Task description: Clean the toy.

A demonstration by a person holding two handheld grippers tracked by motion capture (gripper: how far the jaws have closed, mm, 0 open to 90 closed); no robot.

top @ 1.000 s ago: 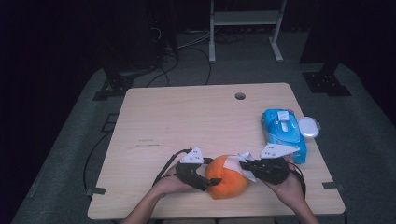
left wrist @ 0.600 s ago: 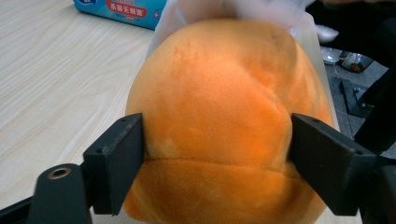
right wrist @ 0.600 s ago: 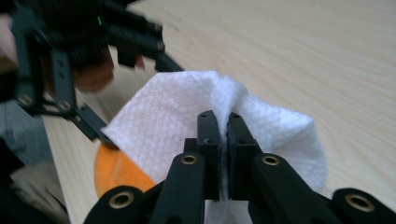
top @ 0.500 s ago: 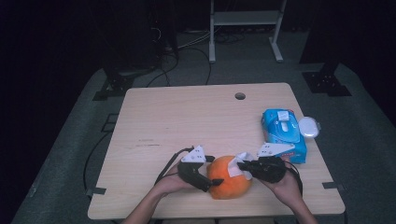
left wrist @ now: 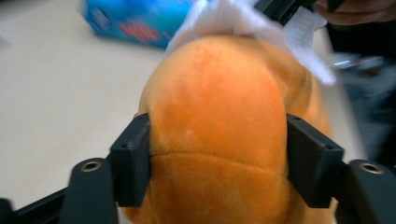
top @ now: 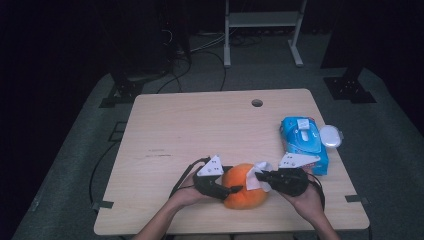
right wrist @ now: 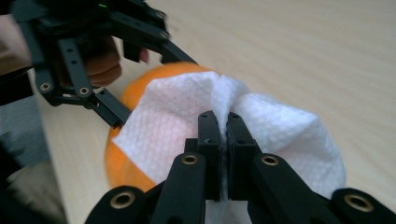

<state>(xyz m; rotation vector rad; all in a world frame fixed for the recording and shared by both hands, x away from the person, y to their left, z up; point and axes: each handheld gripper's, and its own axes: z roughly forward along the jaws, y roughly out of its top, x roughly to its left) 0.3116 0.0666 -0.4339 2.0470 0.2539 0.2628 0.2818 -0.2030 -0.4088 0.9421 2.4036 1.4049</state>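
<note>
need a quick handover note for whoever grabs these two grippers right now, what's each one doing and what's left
Left gripper: its jaws have just been closing and now press both sides of the orange plush toy, steadying it near the table's front edge.
Right gripper: shut on a white wipe, which lies against the top of the toy.
Blue wipes pack sits at the table's right side, a small white lid-like piece beside it.
Done: wipe in hand, toy braced.
Left, as it looks: wipe over the toy's surface while keeping the left grip, then let go of both. How much has been wiped cannot be told.
</note>
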